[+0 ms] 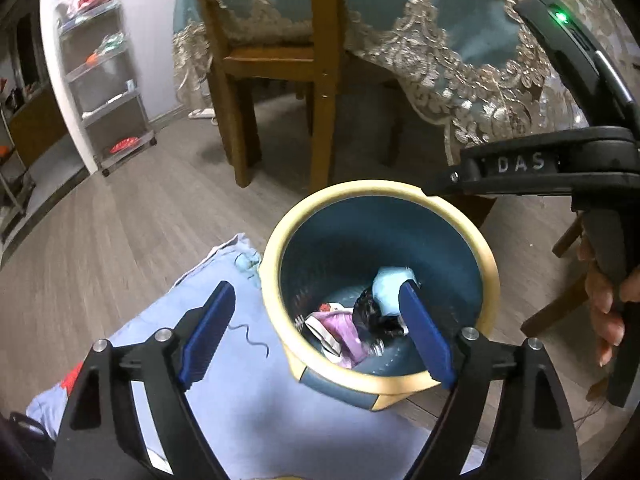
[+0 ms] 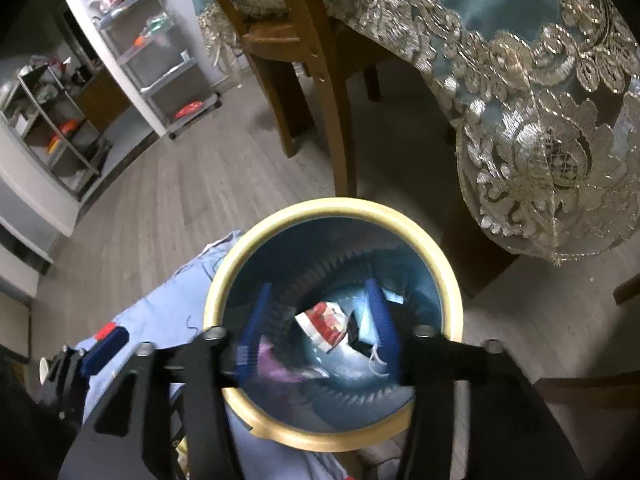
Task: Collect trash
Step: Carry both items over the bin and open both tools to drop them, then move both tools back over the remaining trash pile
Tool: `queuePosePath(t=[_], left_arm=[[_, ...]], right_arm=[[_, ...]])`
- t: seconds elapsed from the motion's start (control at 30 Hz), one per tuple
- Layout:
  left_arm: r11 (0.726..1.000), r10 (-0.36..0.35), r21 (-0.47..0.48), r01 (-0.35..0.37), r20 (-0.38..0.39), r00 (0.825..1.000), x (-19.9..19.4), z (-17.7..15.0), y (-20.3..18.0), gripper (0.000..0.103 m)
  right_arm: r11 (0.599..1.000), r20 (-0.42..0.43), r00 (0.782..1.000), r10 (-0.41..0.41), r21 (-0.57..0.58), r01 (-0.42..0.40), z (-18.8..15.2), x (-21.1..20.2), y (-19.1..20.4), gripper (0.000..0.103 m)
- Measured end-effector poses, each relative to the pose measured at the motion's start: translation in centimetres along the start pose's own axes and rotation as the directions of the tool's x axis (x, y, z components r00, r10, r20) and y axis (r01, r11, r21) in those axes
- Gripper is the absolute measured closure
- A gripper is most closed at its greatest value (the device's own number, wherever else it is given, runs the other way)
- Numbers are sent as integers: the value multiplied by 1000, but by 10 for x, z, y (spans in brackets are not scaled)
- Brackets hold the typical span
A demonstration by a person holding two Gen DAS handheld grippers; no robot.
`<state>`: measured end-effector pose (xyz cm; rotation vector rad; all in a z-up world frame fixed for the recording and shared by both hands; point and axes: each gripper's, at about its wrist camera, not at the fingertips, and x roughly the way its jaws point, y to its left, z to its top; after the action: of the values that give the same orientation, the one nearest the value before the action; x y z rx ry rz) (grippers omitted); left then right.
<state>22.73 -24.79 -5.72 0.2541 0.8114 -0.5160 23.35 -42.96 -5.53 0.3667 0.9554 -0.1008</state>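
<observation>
A blue bin with a cream rim (image 1: 490,276) stands on the floor and holds trash: a purple wrapper (image 1: 344,330), a pale blue piece (image 1: 390,284) and a dark item. In the right wrist view the bin's rim (image 2: 228,264) sits directly below, and a red and white wrapper (image 2: 324,322) is in mid-air or lying inside it. My left gripper (image 1: 316,332) is open and empty over the bin's left rim. My right gripper (image 2: 318,332) is open above the bin's mouth; its body shows in the left wrist view (image 1: 540,168).
A light blue cloth (image 1: 248,400) lies on the floor left of the bin, with a dark thread on it. A wooden chair (image 1: 276,60) and a table with a lace-edged cloth (image 1: 460,60) stand behind. A wheeled shelf cart (image 1: 108,92) is far left.
</observation>
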Motion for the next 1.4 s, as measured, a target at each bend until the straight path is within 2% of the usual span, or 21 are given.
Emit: queuePosePath(t=[0.13,0.33,0.43,0.73,0.9,1.1,1.27,1.4], left_arm=[[1000,14,-12,-13,11,1000,-19,-5,8,17],[997,72,9,-72,39,997,-61,-13,17,12],[996,91,-8,-91,57,994,-90,-19,24,11],[984,150,-111,-137,118,982,-190,-55,55,7],[972,205,-139,-187,134,970,-236,-81,71,6],[953,247,-211,-218,121,961,-266,-119,92,6],[926,273,-293,-237,88,958,-277,-159,114,6],[915,291,-310,-260,57,955,-280,-184,126,6]], right_arm=[[1000,19,1000,9,-21,-9,2,-9,10,23],[998,47,998,44,-39,-42,-5,-29,26,13],[996,66,994,87,-35,-85,-13,-46,34,11],[984,91,989,119,-141,-106,-51,-84,73,9],[981,88,985,148,-141,-134,-78,-97,85,8],[974,83,980,183,-150,-170,-106,-111,98,6],[968,40,978,204,-159,-195,-127,-110,110,6],[961,4,973,230,-159,-226,-143,-106,119,6]])
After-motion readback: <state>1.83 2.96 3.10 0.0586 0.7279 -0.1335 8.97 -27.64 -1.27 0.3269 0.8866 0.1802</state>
